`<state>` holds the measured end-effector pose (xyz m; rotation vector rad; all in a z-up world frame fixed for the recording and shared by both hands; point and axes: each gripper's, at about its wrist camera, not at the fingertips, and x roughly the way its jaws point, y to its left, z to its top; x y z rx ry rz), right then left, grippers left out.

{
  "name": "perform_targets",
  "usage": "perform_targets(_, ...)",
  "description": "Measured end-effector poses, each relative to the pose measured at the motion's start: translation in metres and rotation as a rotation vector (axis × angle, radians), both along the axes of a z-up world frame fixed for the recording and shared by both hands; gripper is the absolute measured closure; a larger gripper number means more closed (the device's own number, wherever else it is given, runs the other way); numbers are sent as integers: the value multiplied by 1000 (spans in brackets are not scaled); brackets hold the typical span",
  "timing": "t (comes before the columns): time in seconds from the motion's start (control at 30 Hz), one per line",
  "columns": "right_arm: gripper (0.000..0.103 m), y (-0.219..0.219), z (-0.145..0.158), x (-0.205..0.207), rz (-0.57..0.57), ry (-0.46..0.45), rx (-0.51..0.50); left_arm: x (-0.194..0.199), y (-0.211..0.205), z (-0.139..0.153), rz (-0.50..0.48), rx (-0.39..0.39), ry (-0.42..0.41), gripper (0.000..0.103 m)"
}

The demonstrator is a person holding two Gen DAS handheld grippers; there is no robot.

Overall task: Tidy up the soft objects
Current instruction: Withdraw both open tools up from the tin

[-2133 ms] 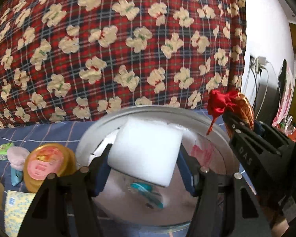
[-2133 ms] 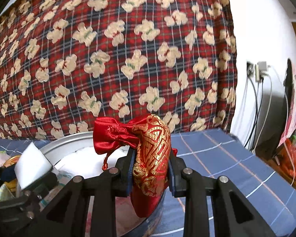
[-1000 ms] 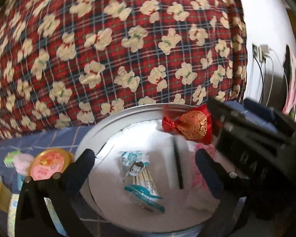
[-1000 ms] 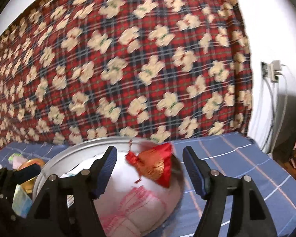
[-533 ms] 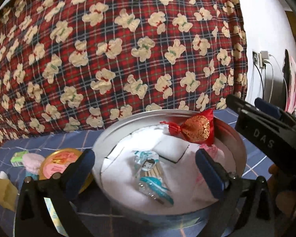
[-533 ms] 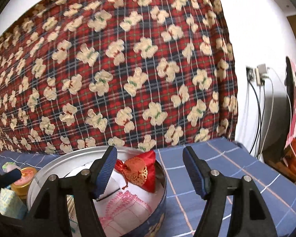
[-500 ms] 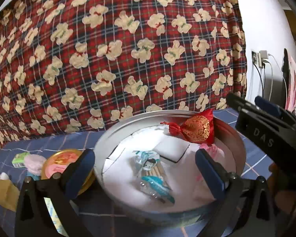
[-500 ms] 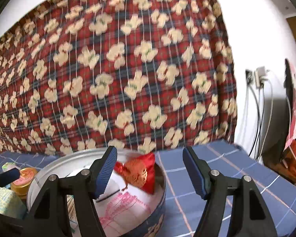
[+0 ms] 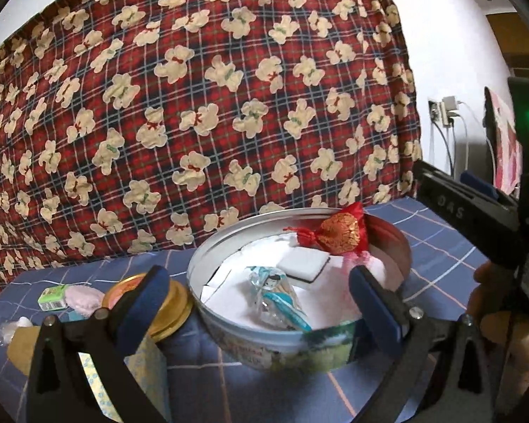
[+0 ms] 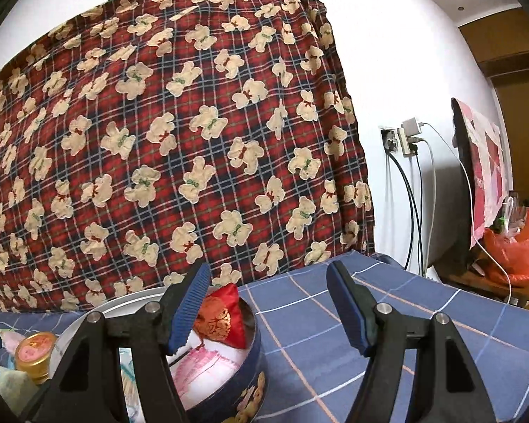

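A round metal tin point(image 9: 208, 250) point(image 10: 252, 356) stands on the blue checked cloth. Inside it lie a red and gold pouch point(image 9: 338, 232) point(image 10: 222, 317), a white sponge block point(image 9: 305, 264), a clear packet with a teal end point(image 9: 275, 296) and a pink-printed soft item point(image 10: 204, 361). My left gripper point(image 9: 261, 299) is open with nothing held; its fingers straddle the tin's near side. My right gripper point(image 10: 268, 306) is open and empty, above the tin's right edge. The right gripper's body point(image 9: 476, 218) shows at the right of the left wrist view.
Left of the tin lie a gold-lidded jar point(image 9: 158, 296) point(image 10: 35, 354), a pink puff point(image 9: 83, 296), a small green box point(image 9: 53, 296) and a yellow patterned packet point(image 9: 98, 380). A red plaid bear-print cloth point(image 9: 211, 105) hangs behind. Cables and a wall socket point(image 10: 402, 141) are at the right.
Both grippers let go of the white sponge and the red pouch, which now lie in the tin. Both have since drawn back from the tin, staying open.
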<state>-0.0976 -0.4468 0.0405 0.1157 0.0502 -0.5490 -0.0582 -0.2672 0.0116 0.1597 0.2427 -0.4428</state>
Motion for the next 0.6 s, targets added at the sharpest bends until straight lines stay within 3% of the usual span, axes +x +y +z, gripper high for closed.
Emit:
perform_targets(0.23,32,20,-4,-10,38,49,26,-24,22,2,-16,1,-41,0)
perform_targets(0.47,32,49,-5,-27,44,16,4,-43,51,5,-34,9,-102,0)
perform_targets(0.6,32,68,-7,-26,76,39,0,-42,65,5,-30,14,-90,0)
